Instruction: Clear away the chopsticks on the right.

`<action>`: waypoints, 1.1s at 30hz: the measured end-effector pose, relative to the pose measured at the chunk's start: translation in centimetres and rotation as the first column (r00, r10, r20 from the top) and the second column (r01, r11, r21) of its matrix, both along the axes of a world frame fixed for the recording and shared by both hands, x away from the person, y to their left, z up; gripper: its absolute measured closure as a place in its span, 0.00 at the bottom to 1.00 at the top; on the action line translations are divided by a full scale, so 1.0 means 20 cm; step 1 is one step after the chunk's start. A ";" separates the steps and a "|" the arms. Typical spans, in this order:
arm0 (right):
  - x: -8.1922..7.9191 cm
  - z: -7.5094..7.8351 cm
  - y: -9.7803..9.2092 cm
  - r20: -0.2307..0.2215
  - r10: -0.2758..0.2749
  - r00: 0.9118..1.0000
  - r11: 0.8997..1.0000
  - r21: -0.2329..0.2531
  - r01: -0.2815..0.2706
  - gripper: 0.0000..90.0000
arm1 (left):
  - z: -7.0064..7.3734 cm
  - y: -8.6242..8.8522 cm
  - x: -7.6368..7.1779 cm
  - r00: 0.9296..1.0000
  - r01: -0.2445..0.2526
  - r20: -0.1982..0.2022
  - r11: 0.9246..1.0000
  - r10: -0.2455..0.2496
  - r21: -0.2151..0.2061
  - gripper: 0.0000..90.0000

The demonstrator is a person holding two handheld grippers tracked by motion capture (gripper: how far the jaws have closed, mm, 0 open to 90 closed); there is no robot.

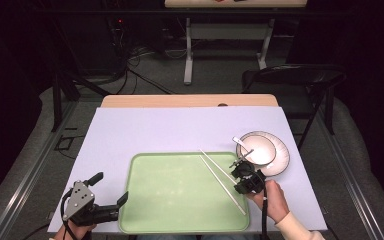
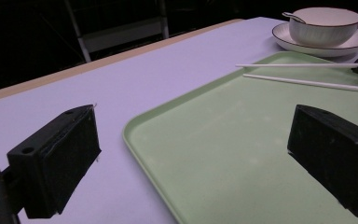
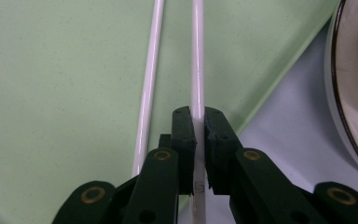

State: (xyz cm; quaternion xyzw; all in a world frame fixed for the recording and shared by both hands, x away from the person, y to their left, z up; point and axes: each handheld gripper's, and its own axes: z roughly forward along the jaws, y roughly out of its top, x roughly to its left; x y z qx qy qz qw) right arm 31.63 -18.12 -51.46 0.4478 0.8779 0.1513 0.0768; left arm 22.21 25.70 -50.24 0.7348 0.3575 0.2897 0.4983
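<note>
While the left gripper [image 1: 111, 190] sits at the near left corner of the green tray [image 1: 170, 200] with its jaws spread wide and nothing between them, the right gripper [image 3: 199, 128] is clamped on one white chopstick [image 3: 197, 70]. In the right gripper view, the jaws pinch that stick near its end, just inside the tray's right edge. The second chopstick [image 3: 149, 88] lies free on the tray, just beside the held one and almost parallel to it. In the high view, both sticks run diagonally across the right part of the tray. A white bowl [image 1: 255, 148] with a spoon [image 1: 242, 145] in it stands on a plate [image 1: 282, 161] on the pale tablecloth [image 1: 145, 130], just right of the tray. The right hand [image 1: 272, 197] grips its tool at the tray's near right corner.
</note>
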 end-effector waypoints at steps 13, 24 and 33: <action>-0.05 -0.06 0.04 -0.034 -0.006 0.999 0.999 0.035 0.007 0.90 | 0.00 0.00 0.00 1.000 0.004 0.004 1.000 -0.004 0.004 0.02; -0.05 -0.05 0.03 -0.009 0.025 1.000 0.999 0.022 -0.025 0.61 | 0.00 0.00 0.00 1.000 0.004 0.009 1.000 -0.004 0.004 0.02; -0.07 0.01 -0.02 0.087 0.081 0.993 0.996 0.013 -0.083 0.21 | 0.00 0.00 -0.01 1.000 0.004 0.008 1.000 -0.004 0.005 0.02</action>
